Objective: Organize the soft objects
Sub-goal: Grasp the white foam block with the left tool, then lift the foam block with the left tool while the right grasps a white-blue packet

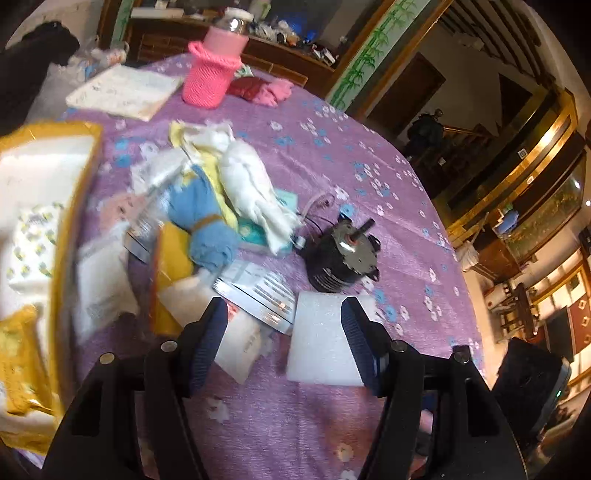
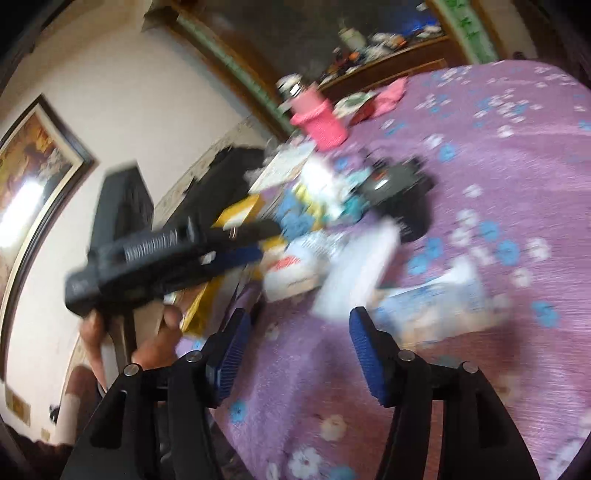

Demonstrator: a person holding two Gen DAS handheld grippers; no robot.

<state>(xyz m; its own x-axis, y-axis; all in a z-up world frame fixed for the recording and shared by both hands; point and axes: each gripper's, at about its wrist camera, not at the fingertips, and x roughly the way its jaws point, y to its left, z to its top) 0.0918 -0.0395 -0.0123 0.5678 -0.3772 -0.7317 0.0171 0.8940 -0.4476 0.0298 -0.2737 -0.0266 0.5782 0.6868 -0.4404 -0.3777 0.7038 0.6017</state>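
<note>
Several soft cloths, a blue knitted one [image 1: 205,218] and a white one [image 1: 251,192], lie heaped mid-table on the purple flowered tablecloth [image 1: 332,155]. At four o'clock sits a black motor [image 1: 340,254]. Both the left gripper [image 1: 282,343] and the right gripper [image 2: 295,350] gape empty.

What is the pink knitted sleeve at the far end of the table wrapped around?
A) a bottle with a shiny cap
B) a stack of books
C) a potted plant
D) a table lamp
A: the pink knitted sleeve hugs a bottle whose shiny cap sticks out above it.
</note>
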